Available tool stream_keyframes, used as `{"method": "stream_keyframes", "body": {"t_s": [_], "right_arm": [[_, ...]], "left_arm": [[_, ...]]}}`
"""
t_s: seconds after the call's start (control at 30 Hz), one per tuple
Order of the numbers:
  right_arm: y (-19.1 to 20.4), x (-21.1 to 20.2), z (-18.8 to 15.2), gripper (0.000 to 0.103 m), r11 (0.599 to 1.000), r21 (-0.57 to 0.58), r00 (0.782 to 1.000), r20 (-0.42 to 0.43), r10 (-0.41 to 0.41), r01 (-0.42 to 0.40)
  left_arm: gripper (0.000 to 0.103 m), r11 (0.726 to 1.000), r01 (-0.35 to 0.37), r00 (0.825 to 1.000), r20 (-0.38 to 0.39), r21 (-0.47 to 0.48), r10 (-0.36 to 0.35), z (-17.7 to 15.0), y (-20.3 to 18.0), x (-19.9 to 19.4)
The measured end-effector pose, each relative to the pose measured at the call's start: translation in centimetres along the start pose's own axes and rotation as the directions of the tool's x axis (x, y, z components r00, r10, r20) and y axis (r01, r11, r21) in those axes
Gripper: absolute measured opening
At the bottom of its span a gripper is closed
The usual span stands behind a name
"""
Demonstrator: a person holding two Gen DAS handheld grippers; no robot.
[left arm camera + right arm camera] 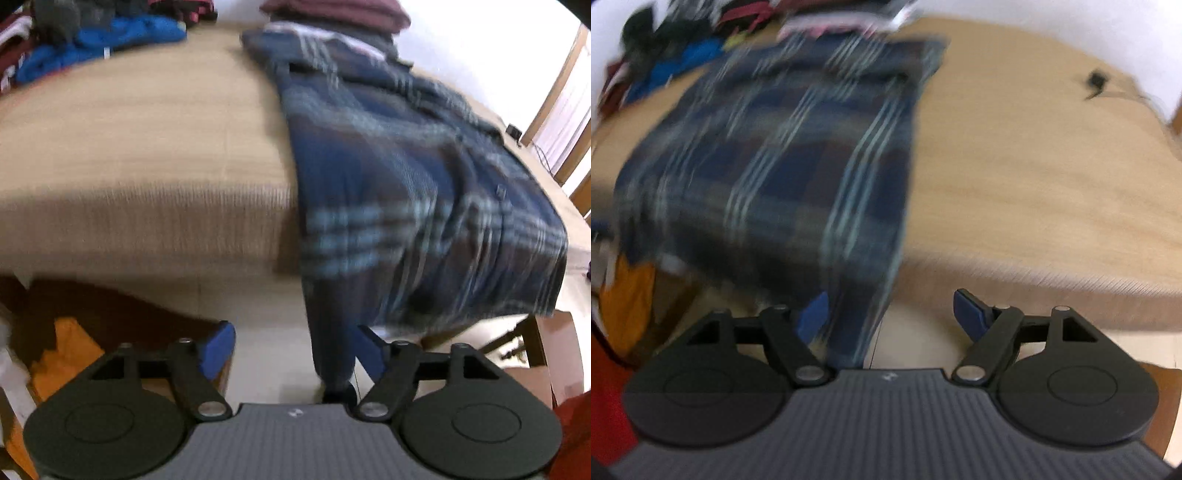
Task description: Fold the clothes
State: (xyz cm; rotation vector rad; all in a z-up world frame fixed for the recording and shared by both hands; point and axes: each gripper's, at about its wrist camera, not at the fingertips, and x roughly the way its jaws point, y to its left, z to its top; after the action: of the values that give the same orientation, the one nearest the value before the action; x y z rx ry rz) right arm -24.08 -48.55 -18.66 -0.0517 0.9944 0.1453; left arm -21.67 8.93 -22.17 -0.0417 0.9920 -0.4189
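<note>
A dark blue plaid shirt (388, 166) lies spread on the tan-covered table (129, 147), and its near end hangs over the front edge. My left gripper (293, 350) is below that edge, jaws apart. A hanging strip of the shirt passes between them, close to the right blue finger (369, 350). In the right wrist view the same shirt (775, 166) drapes over the table (1034, 166). My right gripper (892, 315) is open too, with a hanging corner of the shirt beside its left finger (812, 314). Both views are blurred.
A heap of clothes with a bright blue garment (110, 40) sits at the table's far left. A folded maroon stack (332, 14) lies beyond the shirt. Orange cloth (62, 354) lies below the table edge. A small black object (1095, 81) rests at the far right.
</note>
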Motion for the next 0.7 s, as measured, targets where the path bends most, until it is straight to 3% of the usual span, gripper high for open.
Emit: {"method": "stream_keyframes", "body": {"t_s": [0.07, 0.13, 0.17, 0.23, 0.3, 0.33, 0.37, 0.4, 0.43, 0.47, 0.57, 0.7], "right_arm": [[0.9, 1.7, -1.5, 0.077, 0.999, -0.025, 0.998, -0.051, 0.021, -0.022], [1.2, 3.6, -1.9, 0.077, 0.998, -0.013, 0.995, -0.079, 0.063, -0.064], [1.3, 4.2, -1.8, 0.077, 0.997, -0.007, 0.994, -0.077, 0.08, -0.081], [1.6, 5.4, -1.3, 0.077, 0.994, -0.014, 0.992, -0.065, 0.106, -0.107], [1.9, 6.7, -0.7, 0.077, 0.992, -0.048, 0.992, -0.054, 0.117, -0.12], [2.0, 7.2, -0.5, 0.077, 0.991, -0.06, 0.992, -0.053, 0.116, -0.119], [1.9, 7.7, -0.4, 0.077, 0.992, -0.065, 0.993, -0.057, 0.107, -0.111], [1.7, 8.3, -0.4, 0.076, 0.992, -0.069, 0.993, -0.061, 0.099, -0.103], [1.6, 8.8, -0.3, 0.075, 0.993, -0.073, 0.994, -0.065, 0.09, -0.095], [1.2, 9.2, -0.4, 0.065, 0.993, -0.063, 0.993, -0.064, 0.095, -0.099], [0.3, 9.8, -0.3, 0.012, 0.995, -0.03, 0.993, -0.073, 0.095, -0.097], [-1.5, 7.8, -0.6, 0.009, 0.972, 0.114, 0.977, -0.048, 0.21, -0.203]], "left_arm": [[0.074, 1.0, 0.027, 1.0, -0.004, -0.001, -0.027, -0.5, -0.2, 0.4], [0.078, 0.995, 0.1, 0.995, 0.017, 0.001, -0.1, -0.4, -0.6, 0.4], [0.085, 0.992, 0.125, 0.992, 0.027, 0.025, -0.126, -0.3, -1.1, 0.6], [0.092, 0.988, 0.13, 0.99, 0.04, 0.079, -0.134, 0.0, -2.2, 1.3], [0.091, 0.987, 0.089, 0.996, 0.02, 0.13, -0.092, 0.2, -3.2, 3.2], [0.087, 0.987, 0.071, 0.997, 0.003, 0.145, -0.072, 0.4, -3.4, 4.1], [0.066, 0.986, 0.053, 0.999, -0.014, 0.16, -0.051, 0.6, -3.5, 5.0], [0.018, 0.985, 0.024, 0.998, -0.054, 0.169, -0.014, 0.8, -3.4, 5.8], [0.007, 0.984, -0.005, 0.995, -0.095, 0.179, 0.023, 1.0, -3.3, 6.6], [0.007, 0.987, -0.019, 0.993, -0.11, 0.158, 0.037, 1.2, -2.8, 6.6], [0.005, 0.996, 0.029, 0.991, -0.13, 0.081, -0.019, 1.2, -1.6, 5.1], [0.005, 0.994, 0.077, 0.993, -0.098, 0.077, -0.069, 0.9, -1.2, 1.0]]}}
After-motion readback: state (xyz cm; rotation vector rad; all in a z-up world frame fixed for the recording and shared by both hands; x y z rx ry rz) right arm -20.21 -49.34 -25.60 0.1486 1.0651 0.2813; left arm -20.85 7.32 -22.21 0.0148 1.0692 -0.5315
